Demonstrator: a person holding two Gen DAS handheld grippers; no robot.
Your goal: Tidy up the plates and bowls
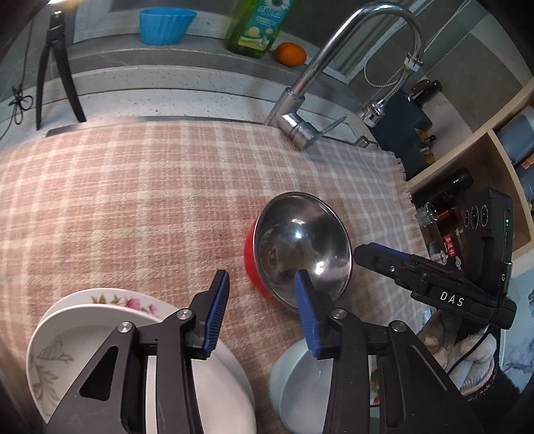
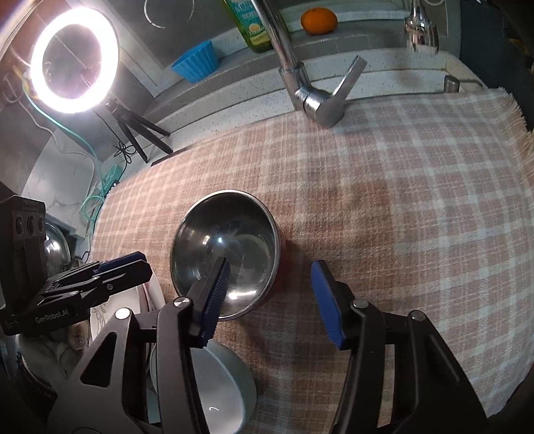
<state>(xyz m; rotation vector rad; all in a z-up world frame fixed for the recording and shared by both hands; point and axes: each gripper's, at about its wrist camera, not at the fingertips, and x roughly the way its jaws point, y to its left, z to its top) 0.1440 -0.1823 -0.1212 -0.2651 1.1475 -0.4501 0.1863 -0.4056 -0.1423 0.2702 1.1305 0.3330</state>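
A steel bowl [image 1: 302, 247] sits nested in a red bowl [image 1: 251, 260] on the checked cloth; it also shows in the right wrist view [image 2: 225, 260]. A stack of white plates [image 1: 83, 340], the lower one flowered, lies at the near left. A pale blue-grey bowl [image 1: 300, 384] stands near the front, also in the right wrist view [image 2: 220, 394]. My left gripper [image 1: 262, 313] is open and empty, above the cloth between the plates and the bowls. My right gripper [image 2: 270, 300] is open and empty, just right of the steel bowl's near rim; it also shows in the left wrist view [image 1: 400, 263].
A tap [image 1: 300, 110] stands at the back of the cloth [image 1: 133, 200]. Behind it are a blue cup [image 1: 165, 25], a green bottle [image 1: 253, 26] and an orange [image 1: 292, 53]. A ring light [image 2: 75, 60] on a tripod stands at the left. Shelves [image 1: 484, 150] are at the right.
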